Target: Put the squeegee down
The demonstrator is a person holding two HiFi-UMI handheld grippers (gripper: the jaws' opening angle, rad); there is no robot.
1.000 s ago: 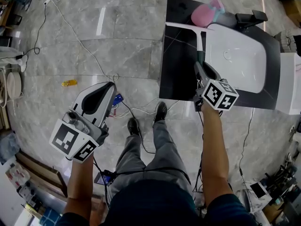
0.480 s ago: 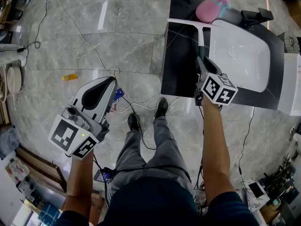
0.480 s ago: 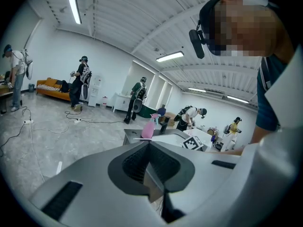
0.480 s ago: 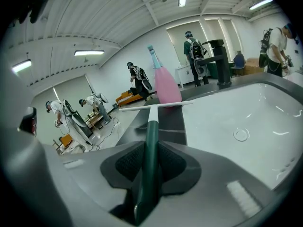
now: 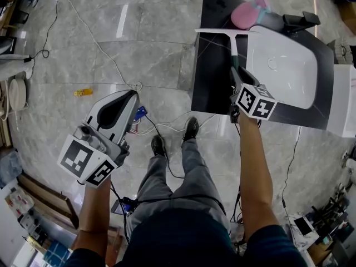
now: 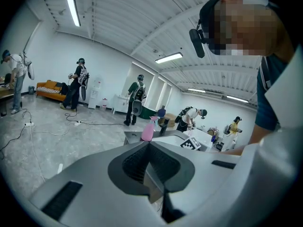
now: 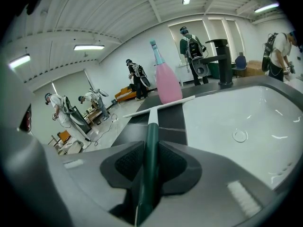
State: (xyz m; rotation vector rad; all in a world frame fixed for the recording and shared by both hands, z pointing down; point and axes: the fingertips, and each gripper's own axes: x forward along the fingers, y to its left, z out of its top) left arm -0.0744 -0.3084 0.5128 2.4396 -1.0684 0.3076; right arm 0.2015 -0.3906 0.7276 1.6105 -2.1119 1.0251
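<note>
The squeegee (image 5: 236, 48) has a white blade and a dark green handle. It lies across the black counter (image 5: 208, 77), its blade by the left rim of the white sink (image 5: 289, 65). My right gripper (image 5: 236, 71) is shut on the handle. In the right gripper view the green handle (image 7: 152, 126) runs between the pads, which touch it at the tips of the right gripper (image 7: 151, 144). Those jaws have just been opening slightly with the handle still between them. My left gripper (image 5: 130, 97) hangs over the floor, shut and empty, and the left gripper (image 6: 149, 144) shows its pads meeting.
A pink spray bottle (image 5: 245, 14) and a black faucet (image 5: 297, 20) stand at the back of the counter. Cables and a small yellow object (image 5: 82, 92) lie on the marble floor. Several people (image 6: 136, 98) work in the room behind.
The right gripper has rolled a little on the squeegee handle; the squeegee stays on the counter. The left gripper has kept still.
</note>
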